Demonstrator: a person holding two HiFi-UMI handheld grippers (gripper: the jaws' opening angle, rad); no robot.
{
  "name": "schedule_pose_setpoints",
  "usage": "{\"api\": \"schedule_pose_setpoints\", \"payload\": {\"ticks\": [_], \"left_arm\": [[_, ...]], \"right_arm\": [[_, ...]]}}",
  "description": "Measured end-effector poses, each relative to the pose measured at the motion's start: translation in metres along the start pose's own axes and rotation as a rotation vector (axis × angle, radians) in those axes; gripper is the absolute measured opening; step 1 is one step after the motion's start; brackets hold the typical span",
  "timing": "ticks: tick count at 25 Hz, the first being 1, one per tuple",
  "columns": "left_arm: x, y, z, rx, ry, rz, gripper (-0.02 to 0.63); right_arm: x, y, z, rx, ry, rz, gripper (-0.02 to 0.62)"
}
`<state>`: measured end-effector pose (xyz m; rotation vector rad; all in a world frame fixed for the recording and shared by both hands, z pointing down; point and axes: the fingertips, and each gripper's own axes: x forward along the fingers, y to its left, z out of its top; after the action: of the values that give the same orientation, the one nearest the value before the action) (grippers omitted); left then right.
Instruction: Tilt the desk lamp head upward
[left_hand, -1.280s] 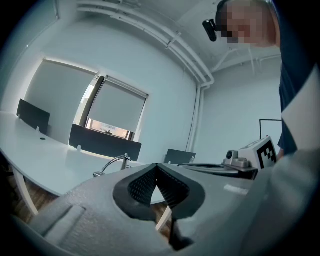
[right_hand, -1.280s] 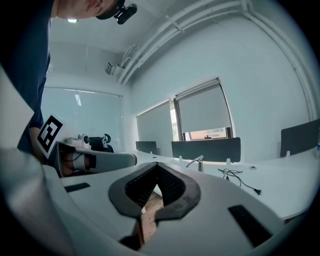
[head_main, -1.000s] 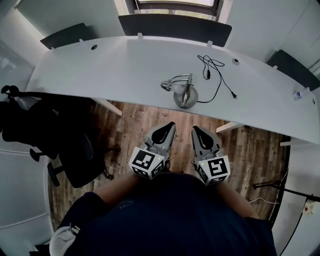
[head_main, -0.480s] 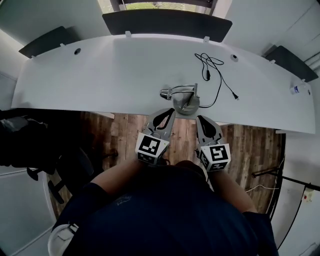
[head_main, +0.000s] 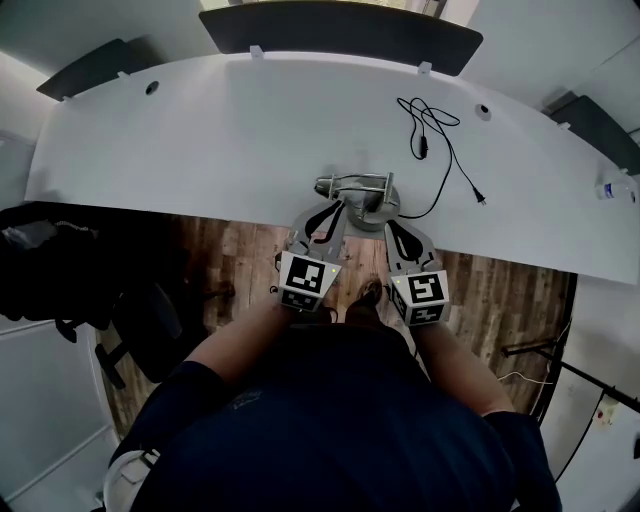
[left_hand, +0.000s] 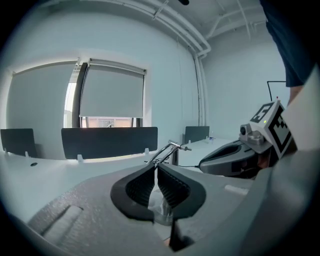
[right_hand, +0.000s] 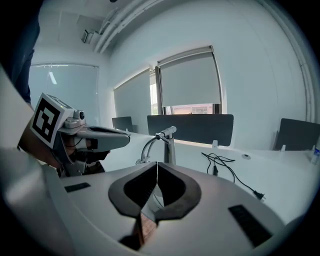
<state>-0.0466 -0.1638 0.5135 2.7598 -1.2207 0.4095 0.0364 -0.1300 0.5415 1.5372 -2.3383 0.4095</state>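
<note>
The silver desk lamp (head_main: 362, 194) stands at the near edge of the white desk (head_main: 200, 140), on a round base, with its small head (head_main: 326, 186) hanging low to the left. In the right gripper view the lamp's post (right_hand: 168, 145) rises straight ahead; in the left gripper view its arm (left_hand: 169, 149) shows just past the jaws. My left gripper (head_main: 337, 205) (left_hand: 155, 165) is level with the lamp head, its jaws opening by a hair with nothing between them. My right gripper (head_main: 391, 224) (right_hand: 157, 163) is shut and empty, just short of the base.
The lamp's black cable (head_main: 441, 150) lies unplugged on the desk to the right. Dark divider panels (head_main: 340, 25) line the far edge. A black office chair (head_main: 140, 320) sits on the left below the desk, and a small bottle (head_main: 610, 190) stands at the far right.
Both grippers have moved forward from over the floor to the desk's edge, now flanking the lamp. The lamp has not moved.
</note>
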Motion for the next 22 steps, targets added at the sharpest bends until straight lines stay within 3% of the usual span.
{"api": "schedule_pose_setpoints", "payload": {"ticks": [7, 10, 17, 22], "left_arm": [[0.025, 0.007, -0.022, 0.075, 0.070, 0.069, 0.060], [0.036, 0.011, -0.029, 0.135, 0.103, 0.090, 0.094], [0.059, 0.017, -0.043, 0.238, 0.133, 0.118, 0.147], [0.071, 0.019, -0.047, 0.288, 0.140, 0.124, 0.150]], "right_arm": [[0.021, -0.023, -0.013, -0.024, 0.024, 0.029, 0.020], [0.032, -0.027, -0.016, -0.021, 0.037, 0.036, 0.087], [0.055, -0.030, -0.018, -0.063, 0.050, 0.031, 0.179], [0.074, -0.029, -0.019, -0.083, 0.050, 0.030, 0.190]]}}
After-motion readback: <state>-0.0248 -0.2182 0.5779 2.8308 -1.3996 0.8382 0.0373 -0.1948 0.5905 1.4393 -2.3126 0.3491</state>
